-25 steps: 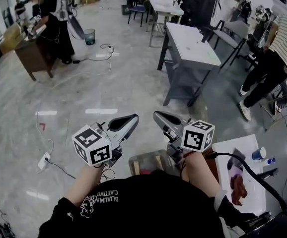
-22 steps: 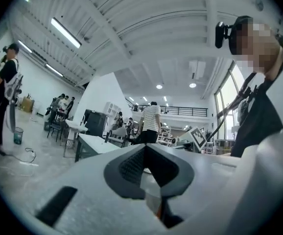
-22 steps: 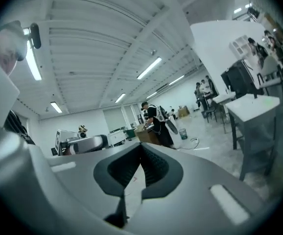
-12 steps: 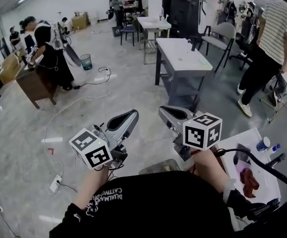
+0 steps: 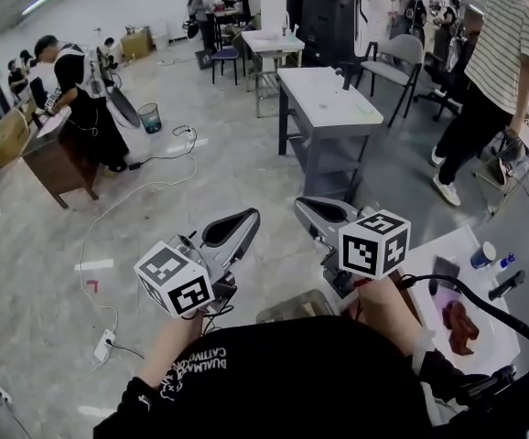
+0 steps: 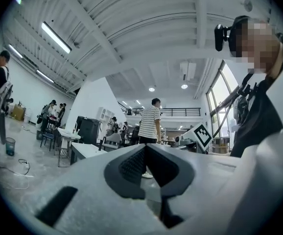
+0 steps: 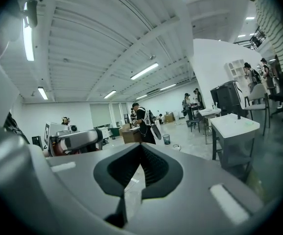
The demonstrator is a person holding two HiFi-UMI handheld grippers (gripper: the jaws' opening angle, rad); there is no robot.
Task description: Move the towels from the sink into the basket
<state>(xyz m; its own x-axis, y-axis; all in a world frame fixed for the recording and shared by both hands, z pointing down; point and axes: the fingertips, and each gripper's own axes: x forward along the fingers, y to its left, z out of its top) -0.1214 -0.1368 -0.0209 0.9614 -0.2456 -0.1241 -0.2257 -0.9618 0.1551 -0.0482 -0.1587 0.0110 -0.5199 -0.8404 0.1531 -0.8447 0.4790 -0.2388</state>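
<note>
Left hand-held gripper [image 5: 242, 219], right hand-held gripper [image 5: 311, 210], both closed, empty, lifted since before

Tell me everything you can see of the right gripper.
The right gripper looks like grey plastic, with dark ribbed pads inside its two jaws. The jaws are shut together, nothing between them. A white cube with black square markers sits at its rear. The person's right hand holds it, pointing away from the person, near level.

Grey table [image 5: 329, 99] stands ahead of the right claw [image 5: 301, 208]; floor [image 5: 200, 176] leftward open.
</note>
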